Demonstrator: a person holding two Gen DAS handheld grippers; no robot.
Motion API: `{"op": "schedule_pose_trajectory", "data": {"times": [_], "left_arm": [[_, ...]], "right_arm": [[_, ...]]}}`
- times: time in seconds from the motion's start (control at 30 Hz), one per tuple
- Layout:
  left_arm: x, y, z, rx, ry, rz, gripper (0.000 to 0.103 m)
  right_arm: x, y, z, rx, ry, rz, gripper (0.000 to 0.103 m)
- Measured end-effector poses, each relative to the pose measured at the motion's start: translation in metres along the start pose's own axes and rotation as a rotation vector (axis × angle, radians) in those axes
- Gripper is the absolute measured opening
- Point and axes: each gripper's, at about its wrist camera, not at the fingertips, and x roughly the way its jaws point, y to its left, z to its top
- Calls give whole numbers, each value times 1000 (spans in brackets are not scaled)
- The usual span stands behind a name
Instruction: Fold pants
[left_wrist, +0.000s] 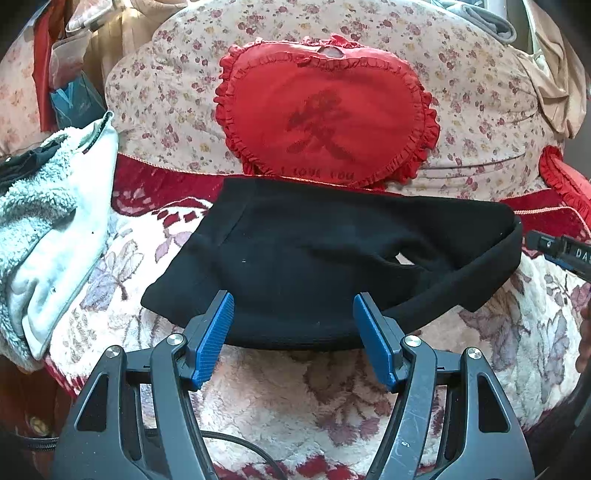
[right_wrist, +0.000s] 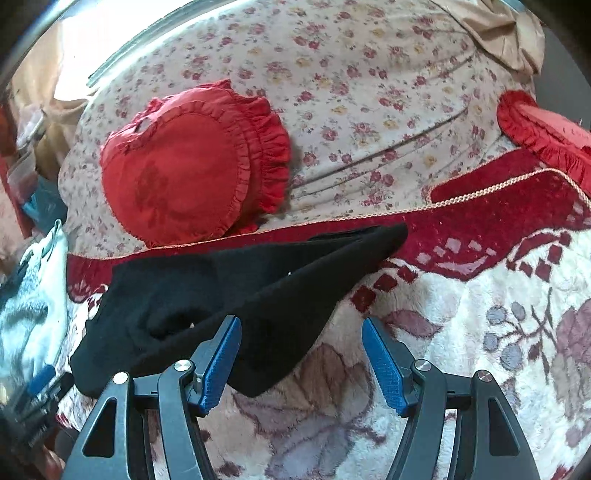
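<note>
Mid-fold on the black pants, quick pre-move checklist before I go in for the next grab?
1. Left gripper open, nothing held: ok.
2. Right gripper open, nothing held: ok.
3. Black pants lying flat on the floral blanket: not ok, one layer gapes near the right end.
4. Near edge of the pants between the left fingers: ok.
5. Heart cushion clear of the pants: cannot tell, edges look adjacent.

Black pants (left_wrist: 314, 254) folded on blanket (left_wrist: 280, 398) — left tongs (left_wrist: 293, 317) open, nr front edge.
</note>
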Motion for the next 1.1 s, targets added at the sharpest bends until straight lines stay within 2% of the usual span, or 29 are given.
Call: {"op": "schedule_pose_trajectory", "data": {"times": [1.1], "left_arm": [[4,4,0,-16,13,0,68]], "right_arm": [[4,39,-10,-121,29,-14,67]]}}
